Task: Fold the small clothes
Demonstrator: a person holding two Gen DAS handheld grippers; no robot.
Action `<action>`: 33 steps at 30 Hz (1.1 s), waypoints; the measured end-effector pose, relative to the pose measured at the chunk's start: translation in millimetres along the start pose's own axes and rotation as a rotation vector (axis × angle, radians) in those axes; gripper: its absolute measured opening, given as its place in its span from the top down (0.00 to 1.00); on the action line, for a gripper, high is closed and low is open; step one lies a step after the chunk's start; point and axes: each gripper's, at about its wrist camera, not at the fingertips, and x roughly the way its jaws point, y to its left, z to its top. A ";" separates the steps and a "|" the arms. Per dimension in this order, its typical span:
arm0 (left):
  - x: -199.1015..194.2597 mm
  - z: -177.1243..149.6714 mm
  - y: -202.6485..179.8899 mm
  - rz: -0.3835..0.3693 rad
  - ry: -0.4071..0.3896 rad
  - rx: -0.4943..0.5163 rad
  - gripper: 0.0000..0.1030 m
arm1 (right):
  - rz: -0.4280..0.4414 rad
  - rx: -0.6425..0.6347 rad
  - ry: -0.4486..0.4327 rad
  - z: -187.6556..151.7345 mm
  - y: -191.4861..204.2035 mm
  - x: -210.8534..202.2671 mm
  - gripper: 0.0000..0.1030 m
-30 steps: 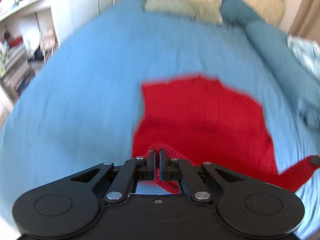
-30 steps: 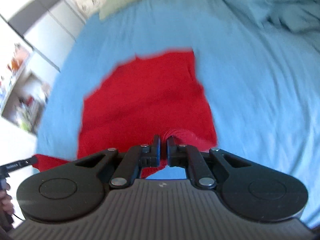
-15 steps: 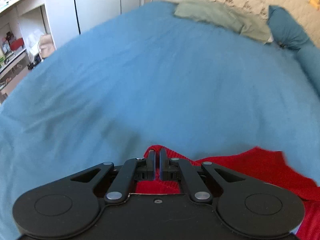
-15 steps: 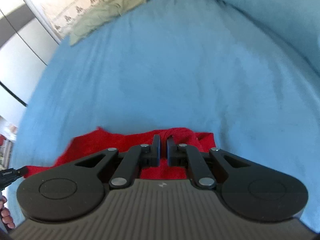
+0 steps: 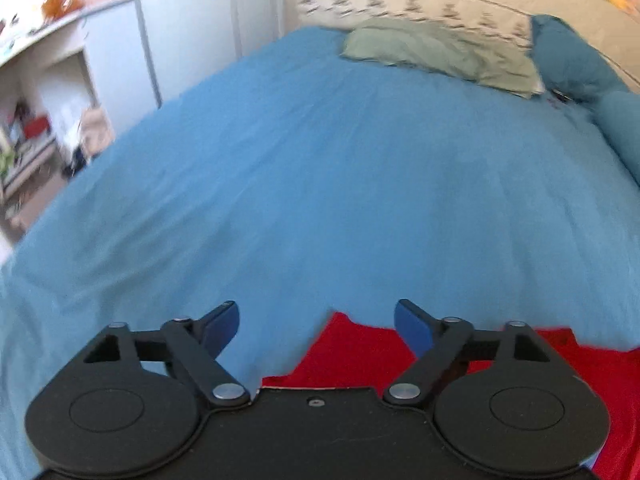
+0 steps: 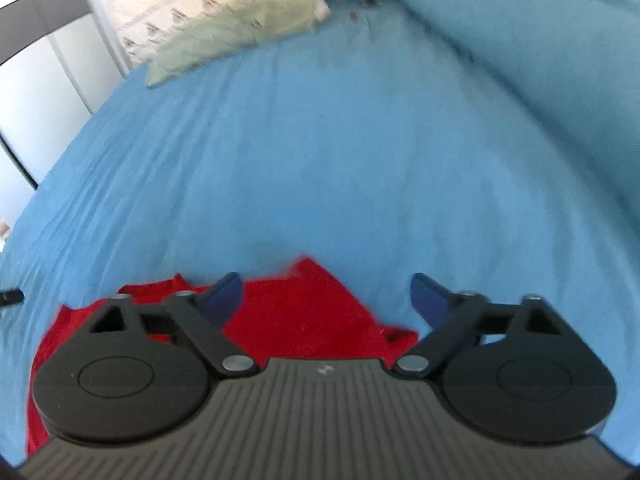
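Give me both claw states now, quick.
Left claw: open, holding nothing, above the red garment.
Right claw: open, holding nothing, above the same garment.

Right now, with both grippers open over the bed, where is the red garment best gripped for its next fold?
Probably the raised far corners of the red garment: the peak between the right gripper fingers, and the matching one before the left gripper. Come down from above and pinch each edge, since the cloth lies flat on the blue bedsheet with only its edges free.
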 end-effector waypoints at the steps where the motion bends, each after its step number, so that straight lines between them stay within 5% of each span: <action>1: -7.5 -3.9 -0.8 -0.012 -0.004 0.025 0.07 | 0.022 -0.024 0.000 -2.1 2.7 -5.0 0.00; 5: -33.4 -40.9 -4.9 -0.087 0.035 0.126 0.00 | 0.082 -0.112 0.047 -25.5 17.9 -23.9 0.00; 8: -33.1 -74.8 -9.1 -0.144 0.139 0.130 0.00 | 0.097 -0.146 0.096 -52.6 31.4 -28.0 0.00; 14: -2.3 -126.3 -19.3 -0.098 0.302 0.184 0.00 | 0.049 -0.121 0.222 -95.1 36.2 0.0 0.00; 24: -20.9 -130.2 -17.7 -0.073 0.275 0.194 0.00 | 0.040 -0.075 0.225 -103.7 27.1 -1.0 0.00; 33: -90.8 -116.7 -43.2 -0.107 0.189 0.190 0.00 | -0.038 0.046 0.093 -89.0 -4.6 -115.3 0.00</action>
